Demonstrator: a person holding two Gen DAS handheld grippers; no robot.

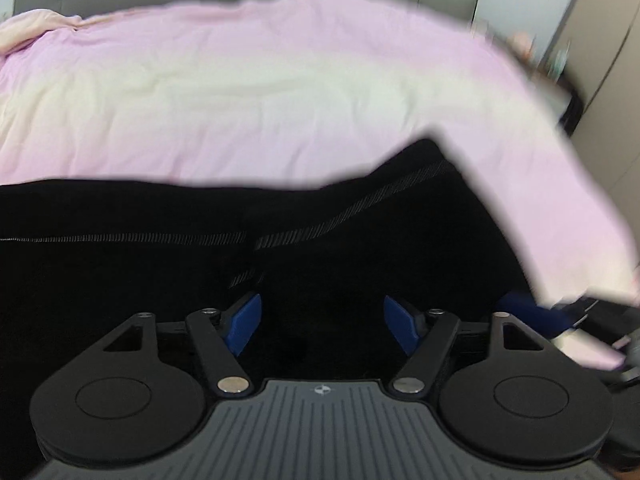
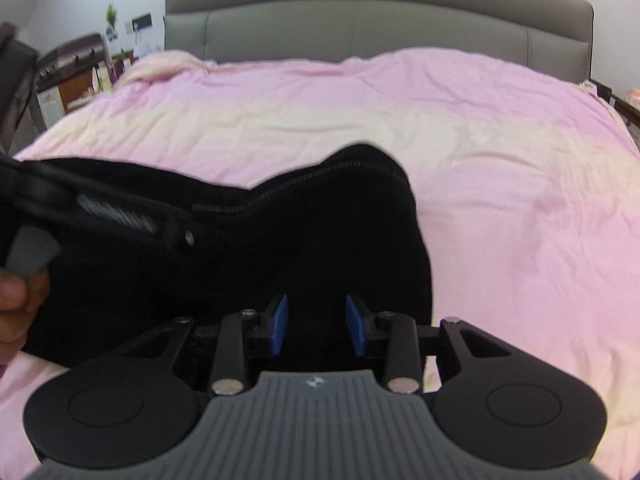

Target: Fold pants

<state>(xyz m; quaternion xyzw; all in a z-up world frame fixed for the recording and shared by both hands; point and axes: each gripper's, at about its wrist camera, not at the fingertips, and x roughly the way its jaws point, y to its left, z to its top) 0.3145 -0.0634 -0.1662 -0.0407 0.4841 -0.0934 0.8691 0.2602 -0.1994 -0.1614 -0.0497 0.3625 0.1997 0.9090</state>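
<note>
Black pants (image 1: 168, 264) with a grey stitched seam lie on the pink bed cover (image 1: 240, 92). My left gripper (image 1: 322, 328) is open, low over the black cloth, its blue pads apart with nothing between them. In the right wrist view the pants (image 2: 304, 240) lie ahead with one rounded end raised near the middle. My right gripper (image 2: 316, 324) is open at the pants' near right edge, its blue pads a short way apart. The left gripper's body and the hand holding it show at the left edge (image 2: 36, 216).
The grey padded headboard (image 2: 360, 24) stands at the far end of the bed. A bedside cabinet with bottles (image 2: 84, 76) is at the far left. The bed cover (image 2: 520, 184) spreads wide to the right of the pants.
</note>
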